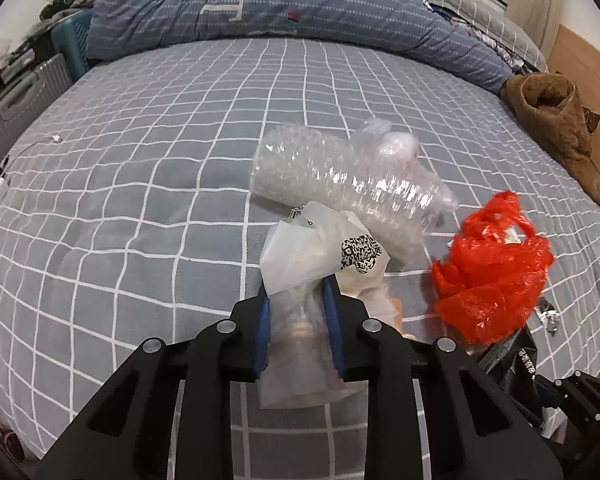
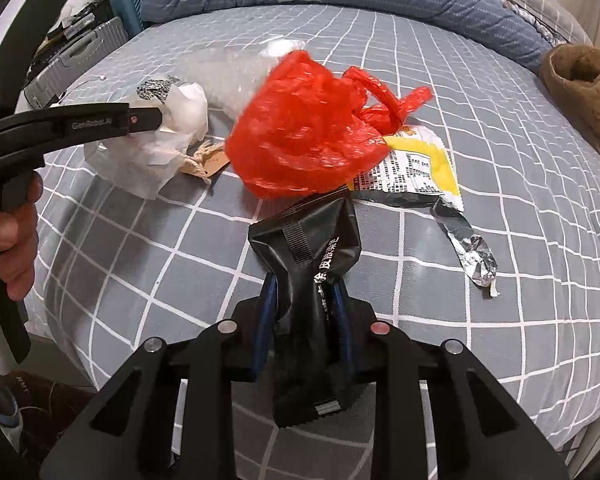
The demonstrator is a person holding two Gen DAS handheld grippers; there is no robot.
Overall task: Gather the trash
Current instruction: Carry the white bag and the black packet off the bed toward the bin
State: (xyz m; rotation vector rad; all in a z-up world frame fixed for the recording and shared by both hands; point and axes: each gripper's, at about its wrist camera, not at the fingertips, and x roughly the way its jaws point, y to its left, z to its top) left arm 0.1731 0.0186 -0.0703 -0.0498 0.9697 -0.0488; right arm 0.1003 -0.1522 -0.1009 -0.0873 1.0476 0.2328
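The left tool (image 1: 296,292) is clenched on a crumpled white plastic bag (image 1: 320,252) on the bed (image 1: 140,160). The right tool (image 2: 306,292) is clenched on a black packet (image 2: 312,240). Just beyond it a red plastic bag (image 2: 300,128) covers part of a yellow wrapper (image 2: 416,164); torn foil (image 2: 472,256) lies to the right. Bubble wrap (image 1: 340,176) lies behind the white bag, a brown garment (image 1: 556,120) well apart at the bed's edge.
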